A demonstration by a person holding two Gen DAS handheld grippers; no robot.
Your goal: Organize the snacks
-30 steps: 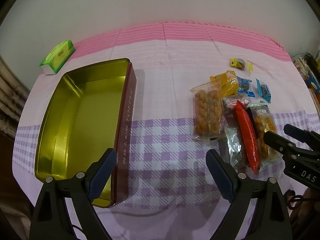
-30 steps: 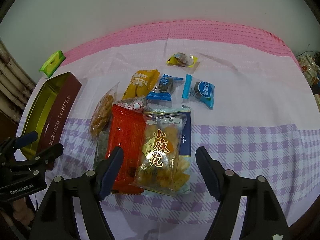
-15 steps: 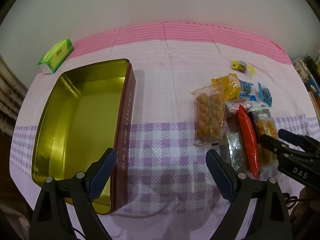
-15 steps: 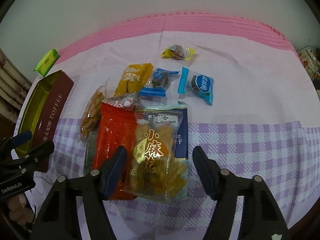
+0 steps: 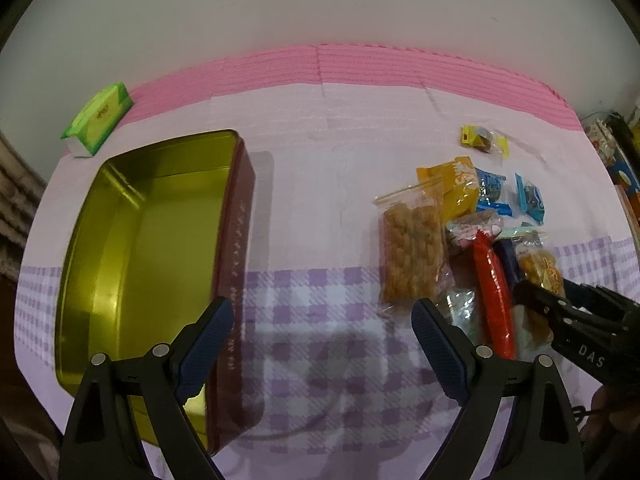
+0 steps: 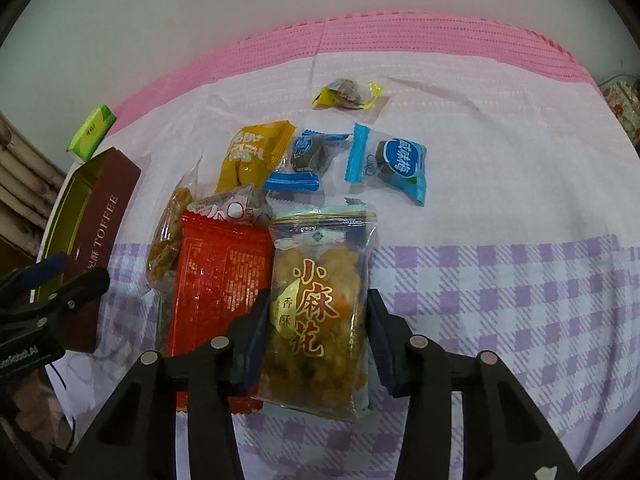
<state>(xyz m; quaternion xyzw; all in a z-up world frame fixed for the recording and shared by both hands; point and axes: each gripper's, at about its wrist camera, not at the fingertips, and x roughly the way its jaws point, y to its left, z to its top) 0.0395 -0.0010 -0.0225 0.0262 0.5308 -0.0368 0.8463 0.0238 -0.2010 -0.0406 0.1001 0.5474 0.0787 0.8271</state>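
Observation:
A clear packet of fried dough twists (image 6: 320, 280) with red lettering lies on top of the snack pile. My right gripper (image 6: 316, 308) straddles it, and its jaws are closing, with both pads against the packet's sides. Beside it lie a red packet (image 6: 220, 276), a yellow packet (image 6: 252, 152), two blue candies (image 6: 392, 164) and a small yellow candy (image 6: 348, 92). The gold toffee tin (image 5: 132, 248) stands empty at the left. My left gripper (image 5: 320, 312) hangs open over the checked cloth beside the tin's right wall, holding nothing.
A green tissue pack (image 5: 98, 118) lies behind the tin near the pink cloth edge. A bag of brown twists (image 5: 412, 256) marks the pile's left side. Bare cloth stretches between tin and pile. Clutter stands beyond the table's right edge (image 5: 616, 152).
My right gripper has sunk onto the snack pile and its jaws have narrowed from wide apart to touching the dough twist packet. The left gripper has barely shifted.

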